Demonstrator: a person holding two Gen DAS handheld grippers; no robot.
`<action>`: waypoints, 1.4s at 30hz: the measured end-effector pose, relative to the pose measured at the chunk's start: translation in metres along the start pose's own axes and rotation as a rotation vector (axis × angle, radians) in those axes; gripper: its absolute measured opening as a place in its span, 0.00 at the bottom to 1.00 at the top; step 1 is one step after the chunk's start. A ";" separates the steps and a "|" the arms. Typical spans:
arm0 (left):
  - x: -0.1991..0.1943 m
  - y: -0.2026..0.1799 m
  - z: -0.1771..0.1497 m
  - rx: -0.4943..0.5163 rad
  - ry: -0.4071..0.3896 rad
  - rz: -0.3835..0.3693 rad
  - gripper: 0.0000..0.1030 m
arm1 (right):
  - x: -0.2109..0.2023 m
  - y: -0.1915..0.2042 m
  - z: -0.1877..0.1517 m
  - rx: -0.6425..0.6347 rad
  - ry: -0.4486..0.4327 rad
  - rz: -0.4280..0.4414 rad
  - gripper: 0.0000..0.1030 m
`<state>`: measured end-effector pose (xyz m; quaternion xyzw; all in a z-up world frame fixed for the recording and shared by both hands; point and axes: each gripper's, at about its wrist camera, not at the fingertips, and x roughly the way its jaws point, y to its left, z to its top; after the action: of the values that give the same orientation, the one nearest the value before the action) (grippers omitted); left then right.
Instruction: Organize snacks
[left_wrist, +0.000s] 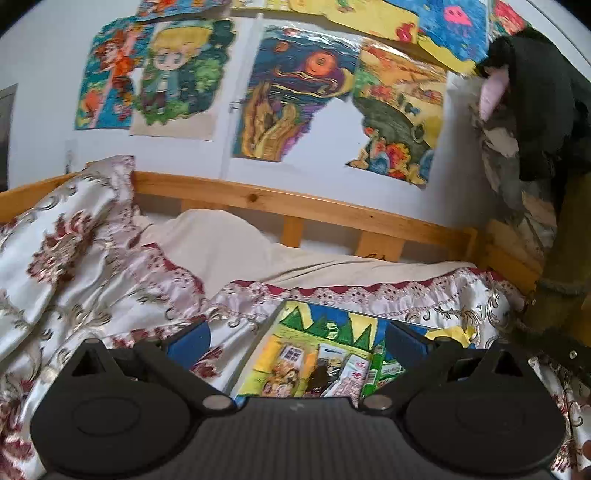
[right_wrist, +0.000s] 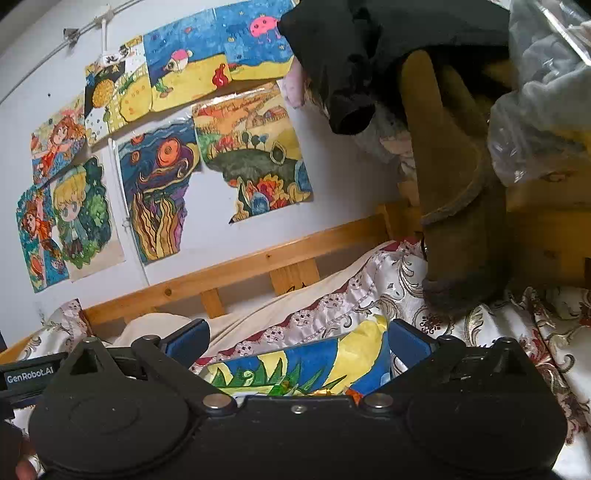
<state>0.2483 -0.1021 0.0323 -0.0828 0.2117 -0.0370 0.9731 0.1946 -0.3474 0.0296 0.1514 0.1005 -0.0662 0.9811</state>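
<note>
text: GenRobot.AI | on: black device (right_wrist: 29, 376) (snack-packet print illegible)

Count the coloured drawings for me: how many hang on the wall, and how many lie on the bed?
Wall drawings: 8
Bed drawing: 1
Total: 9

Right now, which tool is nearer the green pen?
Probably left. The left tool hangs open above the snacks, the green pen just inside its right finger. The right tool, also open, sits over the drawing; no pen visible there.
</note>
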 end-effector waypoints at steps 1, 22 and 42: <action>-0.004 0.003 -0.001 -0.005 -0.001 0.004 1.00 | -0.005 0.001 -0.001 -0.002 -0.002 0.000 0.99; -0.109 0.054 -0.044 -0.025 0.016 0.134 1.00 | -0.107 0.034 -0.035 -0.048 0.068 0.049 0.99; -0.154 0.084 -0.082 0.020 0.072 0.154 1.00 | -0.151 0.055 -0.071 -0.134 0.158 0.022 0.99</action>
<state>0.0775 -0.0145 0.0061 -0.0554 0.2519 0.0327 0.9656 0.0437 -0.2584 0.0113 0.0914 0.1800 -0.0362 0.9787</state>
